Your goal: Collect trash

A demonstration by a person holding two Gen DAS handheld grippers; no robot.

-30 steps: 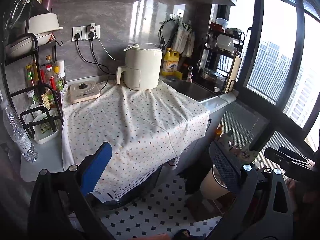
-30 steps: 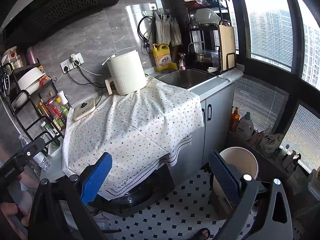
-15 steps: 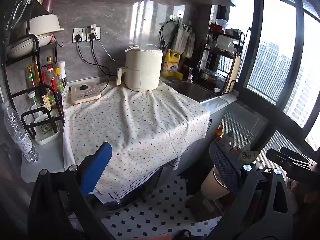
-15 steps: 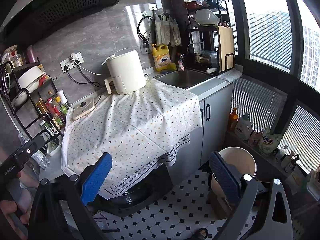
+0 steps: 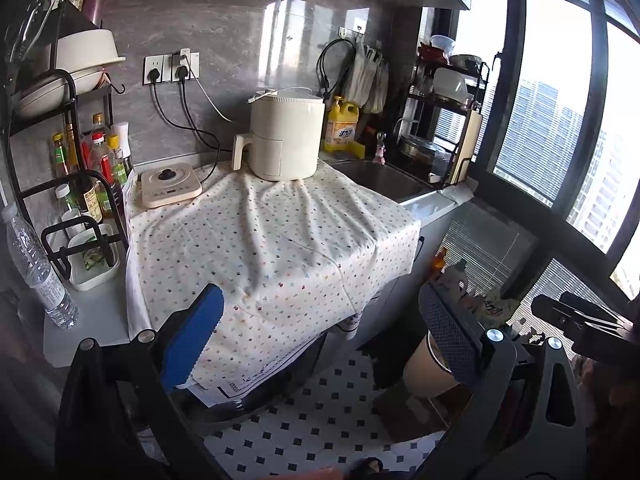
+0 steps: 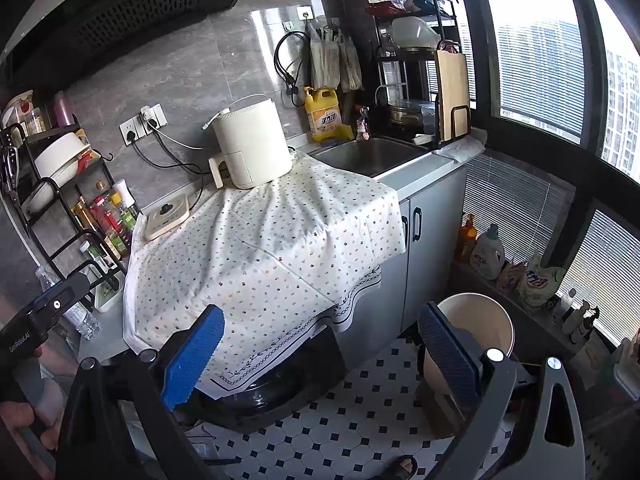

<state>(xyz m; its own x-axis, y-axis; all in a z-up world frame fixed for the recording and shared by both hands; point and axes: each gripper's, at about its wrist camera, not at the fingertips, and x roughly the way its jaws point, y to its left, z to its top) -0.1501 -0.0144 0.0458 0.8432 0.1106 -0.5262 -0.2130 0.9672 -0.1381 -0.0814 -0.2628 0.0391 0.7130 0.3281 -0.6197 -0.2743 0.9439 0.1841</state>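
1. Left gripper point(image 5: 320, 344): jaws spread wide with nothing between them. It is held in the air in front of the counter edge, with tiled floor below.
2. Right gripper point(image 6: 320, 354): jaws likewise spread wide and empty, held at a similar height, looking down on the counter front and the floor.
3. Task item: no piece of trash can be identified on the cloth, counter or floor in either view. Small dark scraps on the tiled floor point(image 6: 360, 412) near the lower edge are too unclear to classify.
4. Waste bin point(image 6: 476, 328): a round cream bin stands on the floor to the right, beside the grey cabinet point(image 6: 424, 248). Its visible interior shows no contents; the bottom is hidden behind the right gripper's finger.
5. Risk, near field: the spotted tablecloth point(image 6: 264, 256) overhangs the counter front. A low jaw could catch the hem and drag the cloth.
6. Risk, mid field: the cream appliance point(image 5: 286, 138) stands on the cloth's back part, and the small cooktop point(image 5: 170, 190) lies near its left edge. Cloth drag would likely shift both.
7. White tray point(image 5: 94, 268) on the left: holds something small and greenish, not identifiable.
8. Sink point(image 6: 368, 156): basin appears bare.
9. Far racks: stacked bowls, contents not visible.
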